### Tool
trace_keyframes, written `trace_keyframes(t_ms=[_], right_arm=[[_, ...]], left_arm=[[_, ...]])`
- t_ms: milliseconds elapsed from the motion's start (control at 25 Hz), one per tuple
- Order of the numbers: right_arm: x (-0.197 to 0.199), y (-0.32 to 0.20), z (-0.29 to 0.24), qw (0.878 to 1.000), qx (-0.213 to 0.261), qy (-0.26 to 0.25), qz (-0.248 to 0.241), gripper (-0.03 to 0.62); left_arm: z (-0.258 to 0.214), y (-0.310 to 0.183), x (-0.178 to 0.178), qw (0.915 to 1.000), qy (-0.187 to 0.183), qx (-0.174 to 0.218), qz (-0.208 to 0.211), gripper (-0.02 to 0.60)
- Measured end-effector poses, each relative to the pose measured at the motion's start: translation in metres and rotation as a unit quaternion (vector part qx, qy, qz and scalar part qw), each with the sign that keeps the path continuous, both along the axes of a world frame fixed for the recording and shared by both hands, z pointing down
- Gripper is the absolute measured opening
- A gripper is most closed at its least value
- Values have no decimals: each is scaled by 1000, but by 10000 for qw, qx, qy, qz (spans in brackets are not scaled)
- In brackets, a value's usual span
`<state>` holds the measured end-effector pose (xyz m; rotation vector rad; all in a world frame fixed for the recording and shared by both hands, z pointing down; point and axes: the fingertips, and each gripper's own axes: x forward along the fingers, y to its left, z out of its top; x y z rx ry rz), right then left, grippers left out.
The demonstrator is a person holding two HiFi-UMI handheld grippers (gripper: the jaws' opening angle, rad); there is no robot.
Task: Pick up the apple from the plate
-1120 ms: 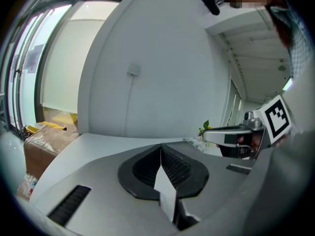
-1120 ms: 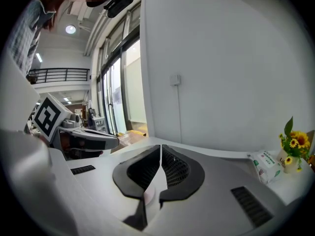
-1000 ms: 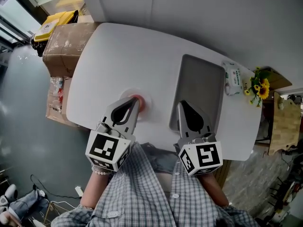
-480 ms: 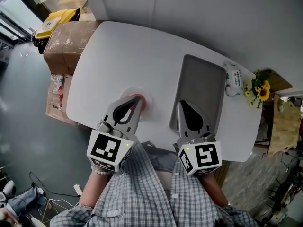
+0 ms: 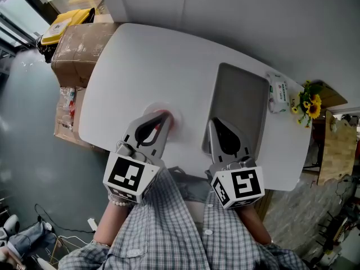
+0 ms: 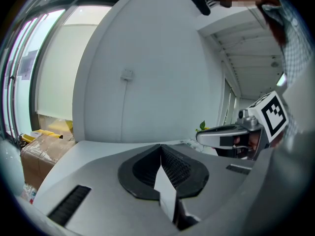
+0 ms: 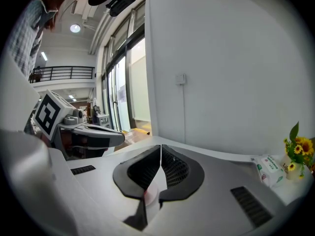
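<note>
1. Left tool (image 5: 164, 116): jaws clenched tip to tip, nothing between them. It hangs over the plate (image 5: 172, 118), near the front edge of the white surface (image 5: 140, 61).
2. Apple (image 5: 160, 121): red, lying on the pale plate, mostly hidden beneath the left tool. Cannot tell whether they touch.
3. Right tool (image 5: 214, 122): jaws likewise closed on nothing, above the near end of the grey tray (image 5: 242, 94), just beside the plate.
4. Tissue pack (image 5: 277, 93): by the tray's far right corner. Sunflowers (image 5: 308, 103) beyond it at the surface's edge.
5. Cardboard box (image 5: 76, 49): off the surface's far left corner.
</note>
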<state>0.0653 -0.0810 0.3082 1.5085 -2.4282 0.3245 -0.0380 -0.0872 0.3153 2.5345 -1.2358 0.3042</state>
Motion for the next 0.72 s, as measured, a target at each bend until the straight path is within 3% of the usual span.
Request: trace_keyframes(t_ms=[400, 720], right_arm=[[-3, 0, -2, 10000, 26, 16, -93, 26], [-18, 6, 2, 9988, -146, 10, -470, 26]], left_arm=[[-1, 1, 3, 10000, -2, 21, 83, 11], [1, 1, 3, 9999, 17, -21, 102, 11]])
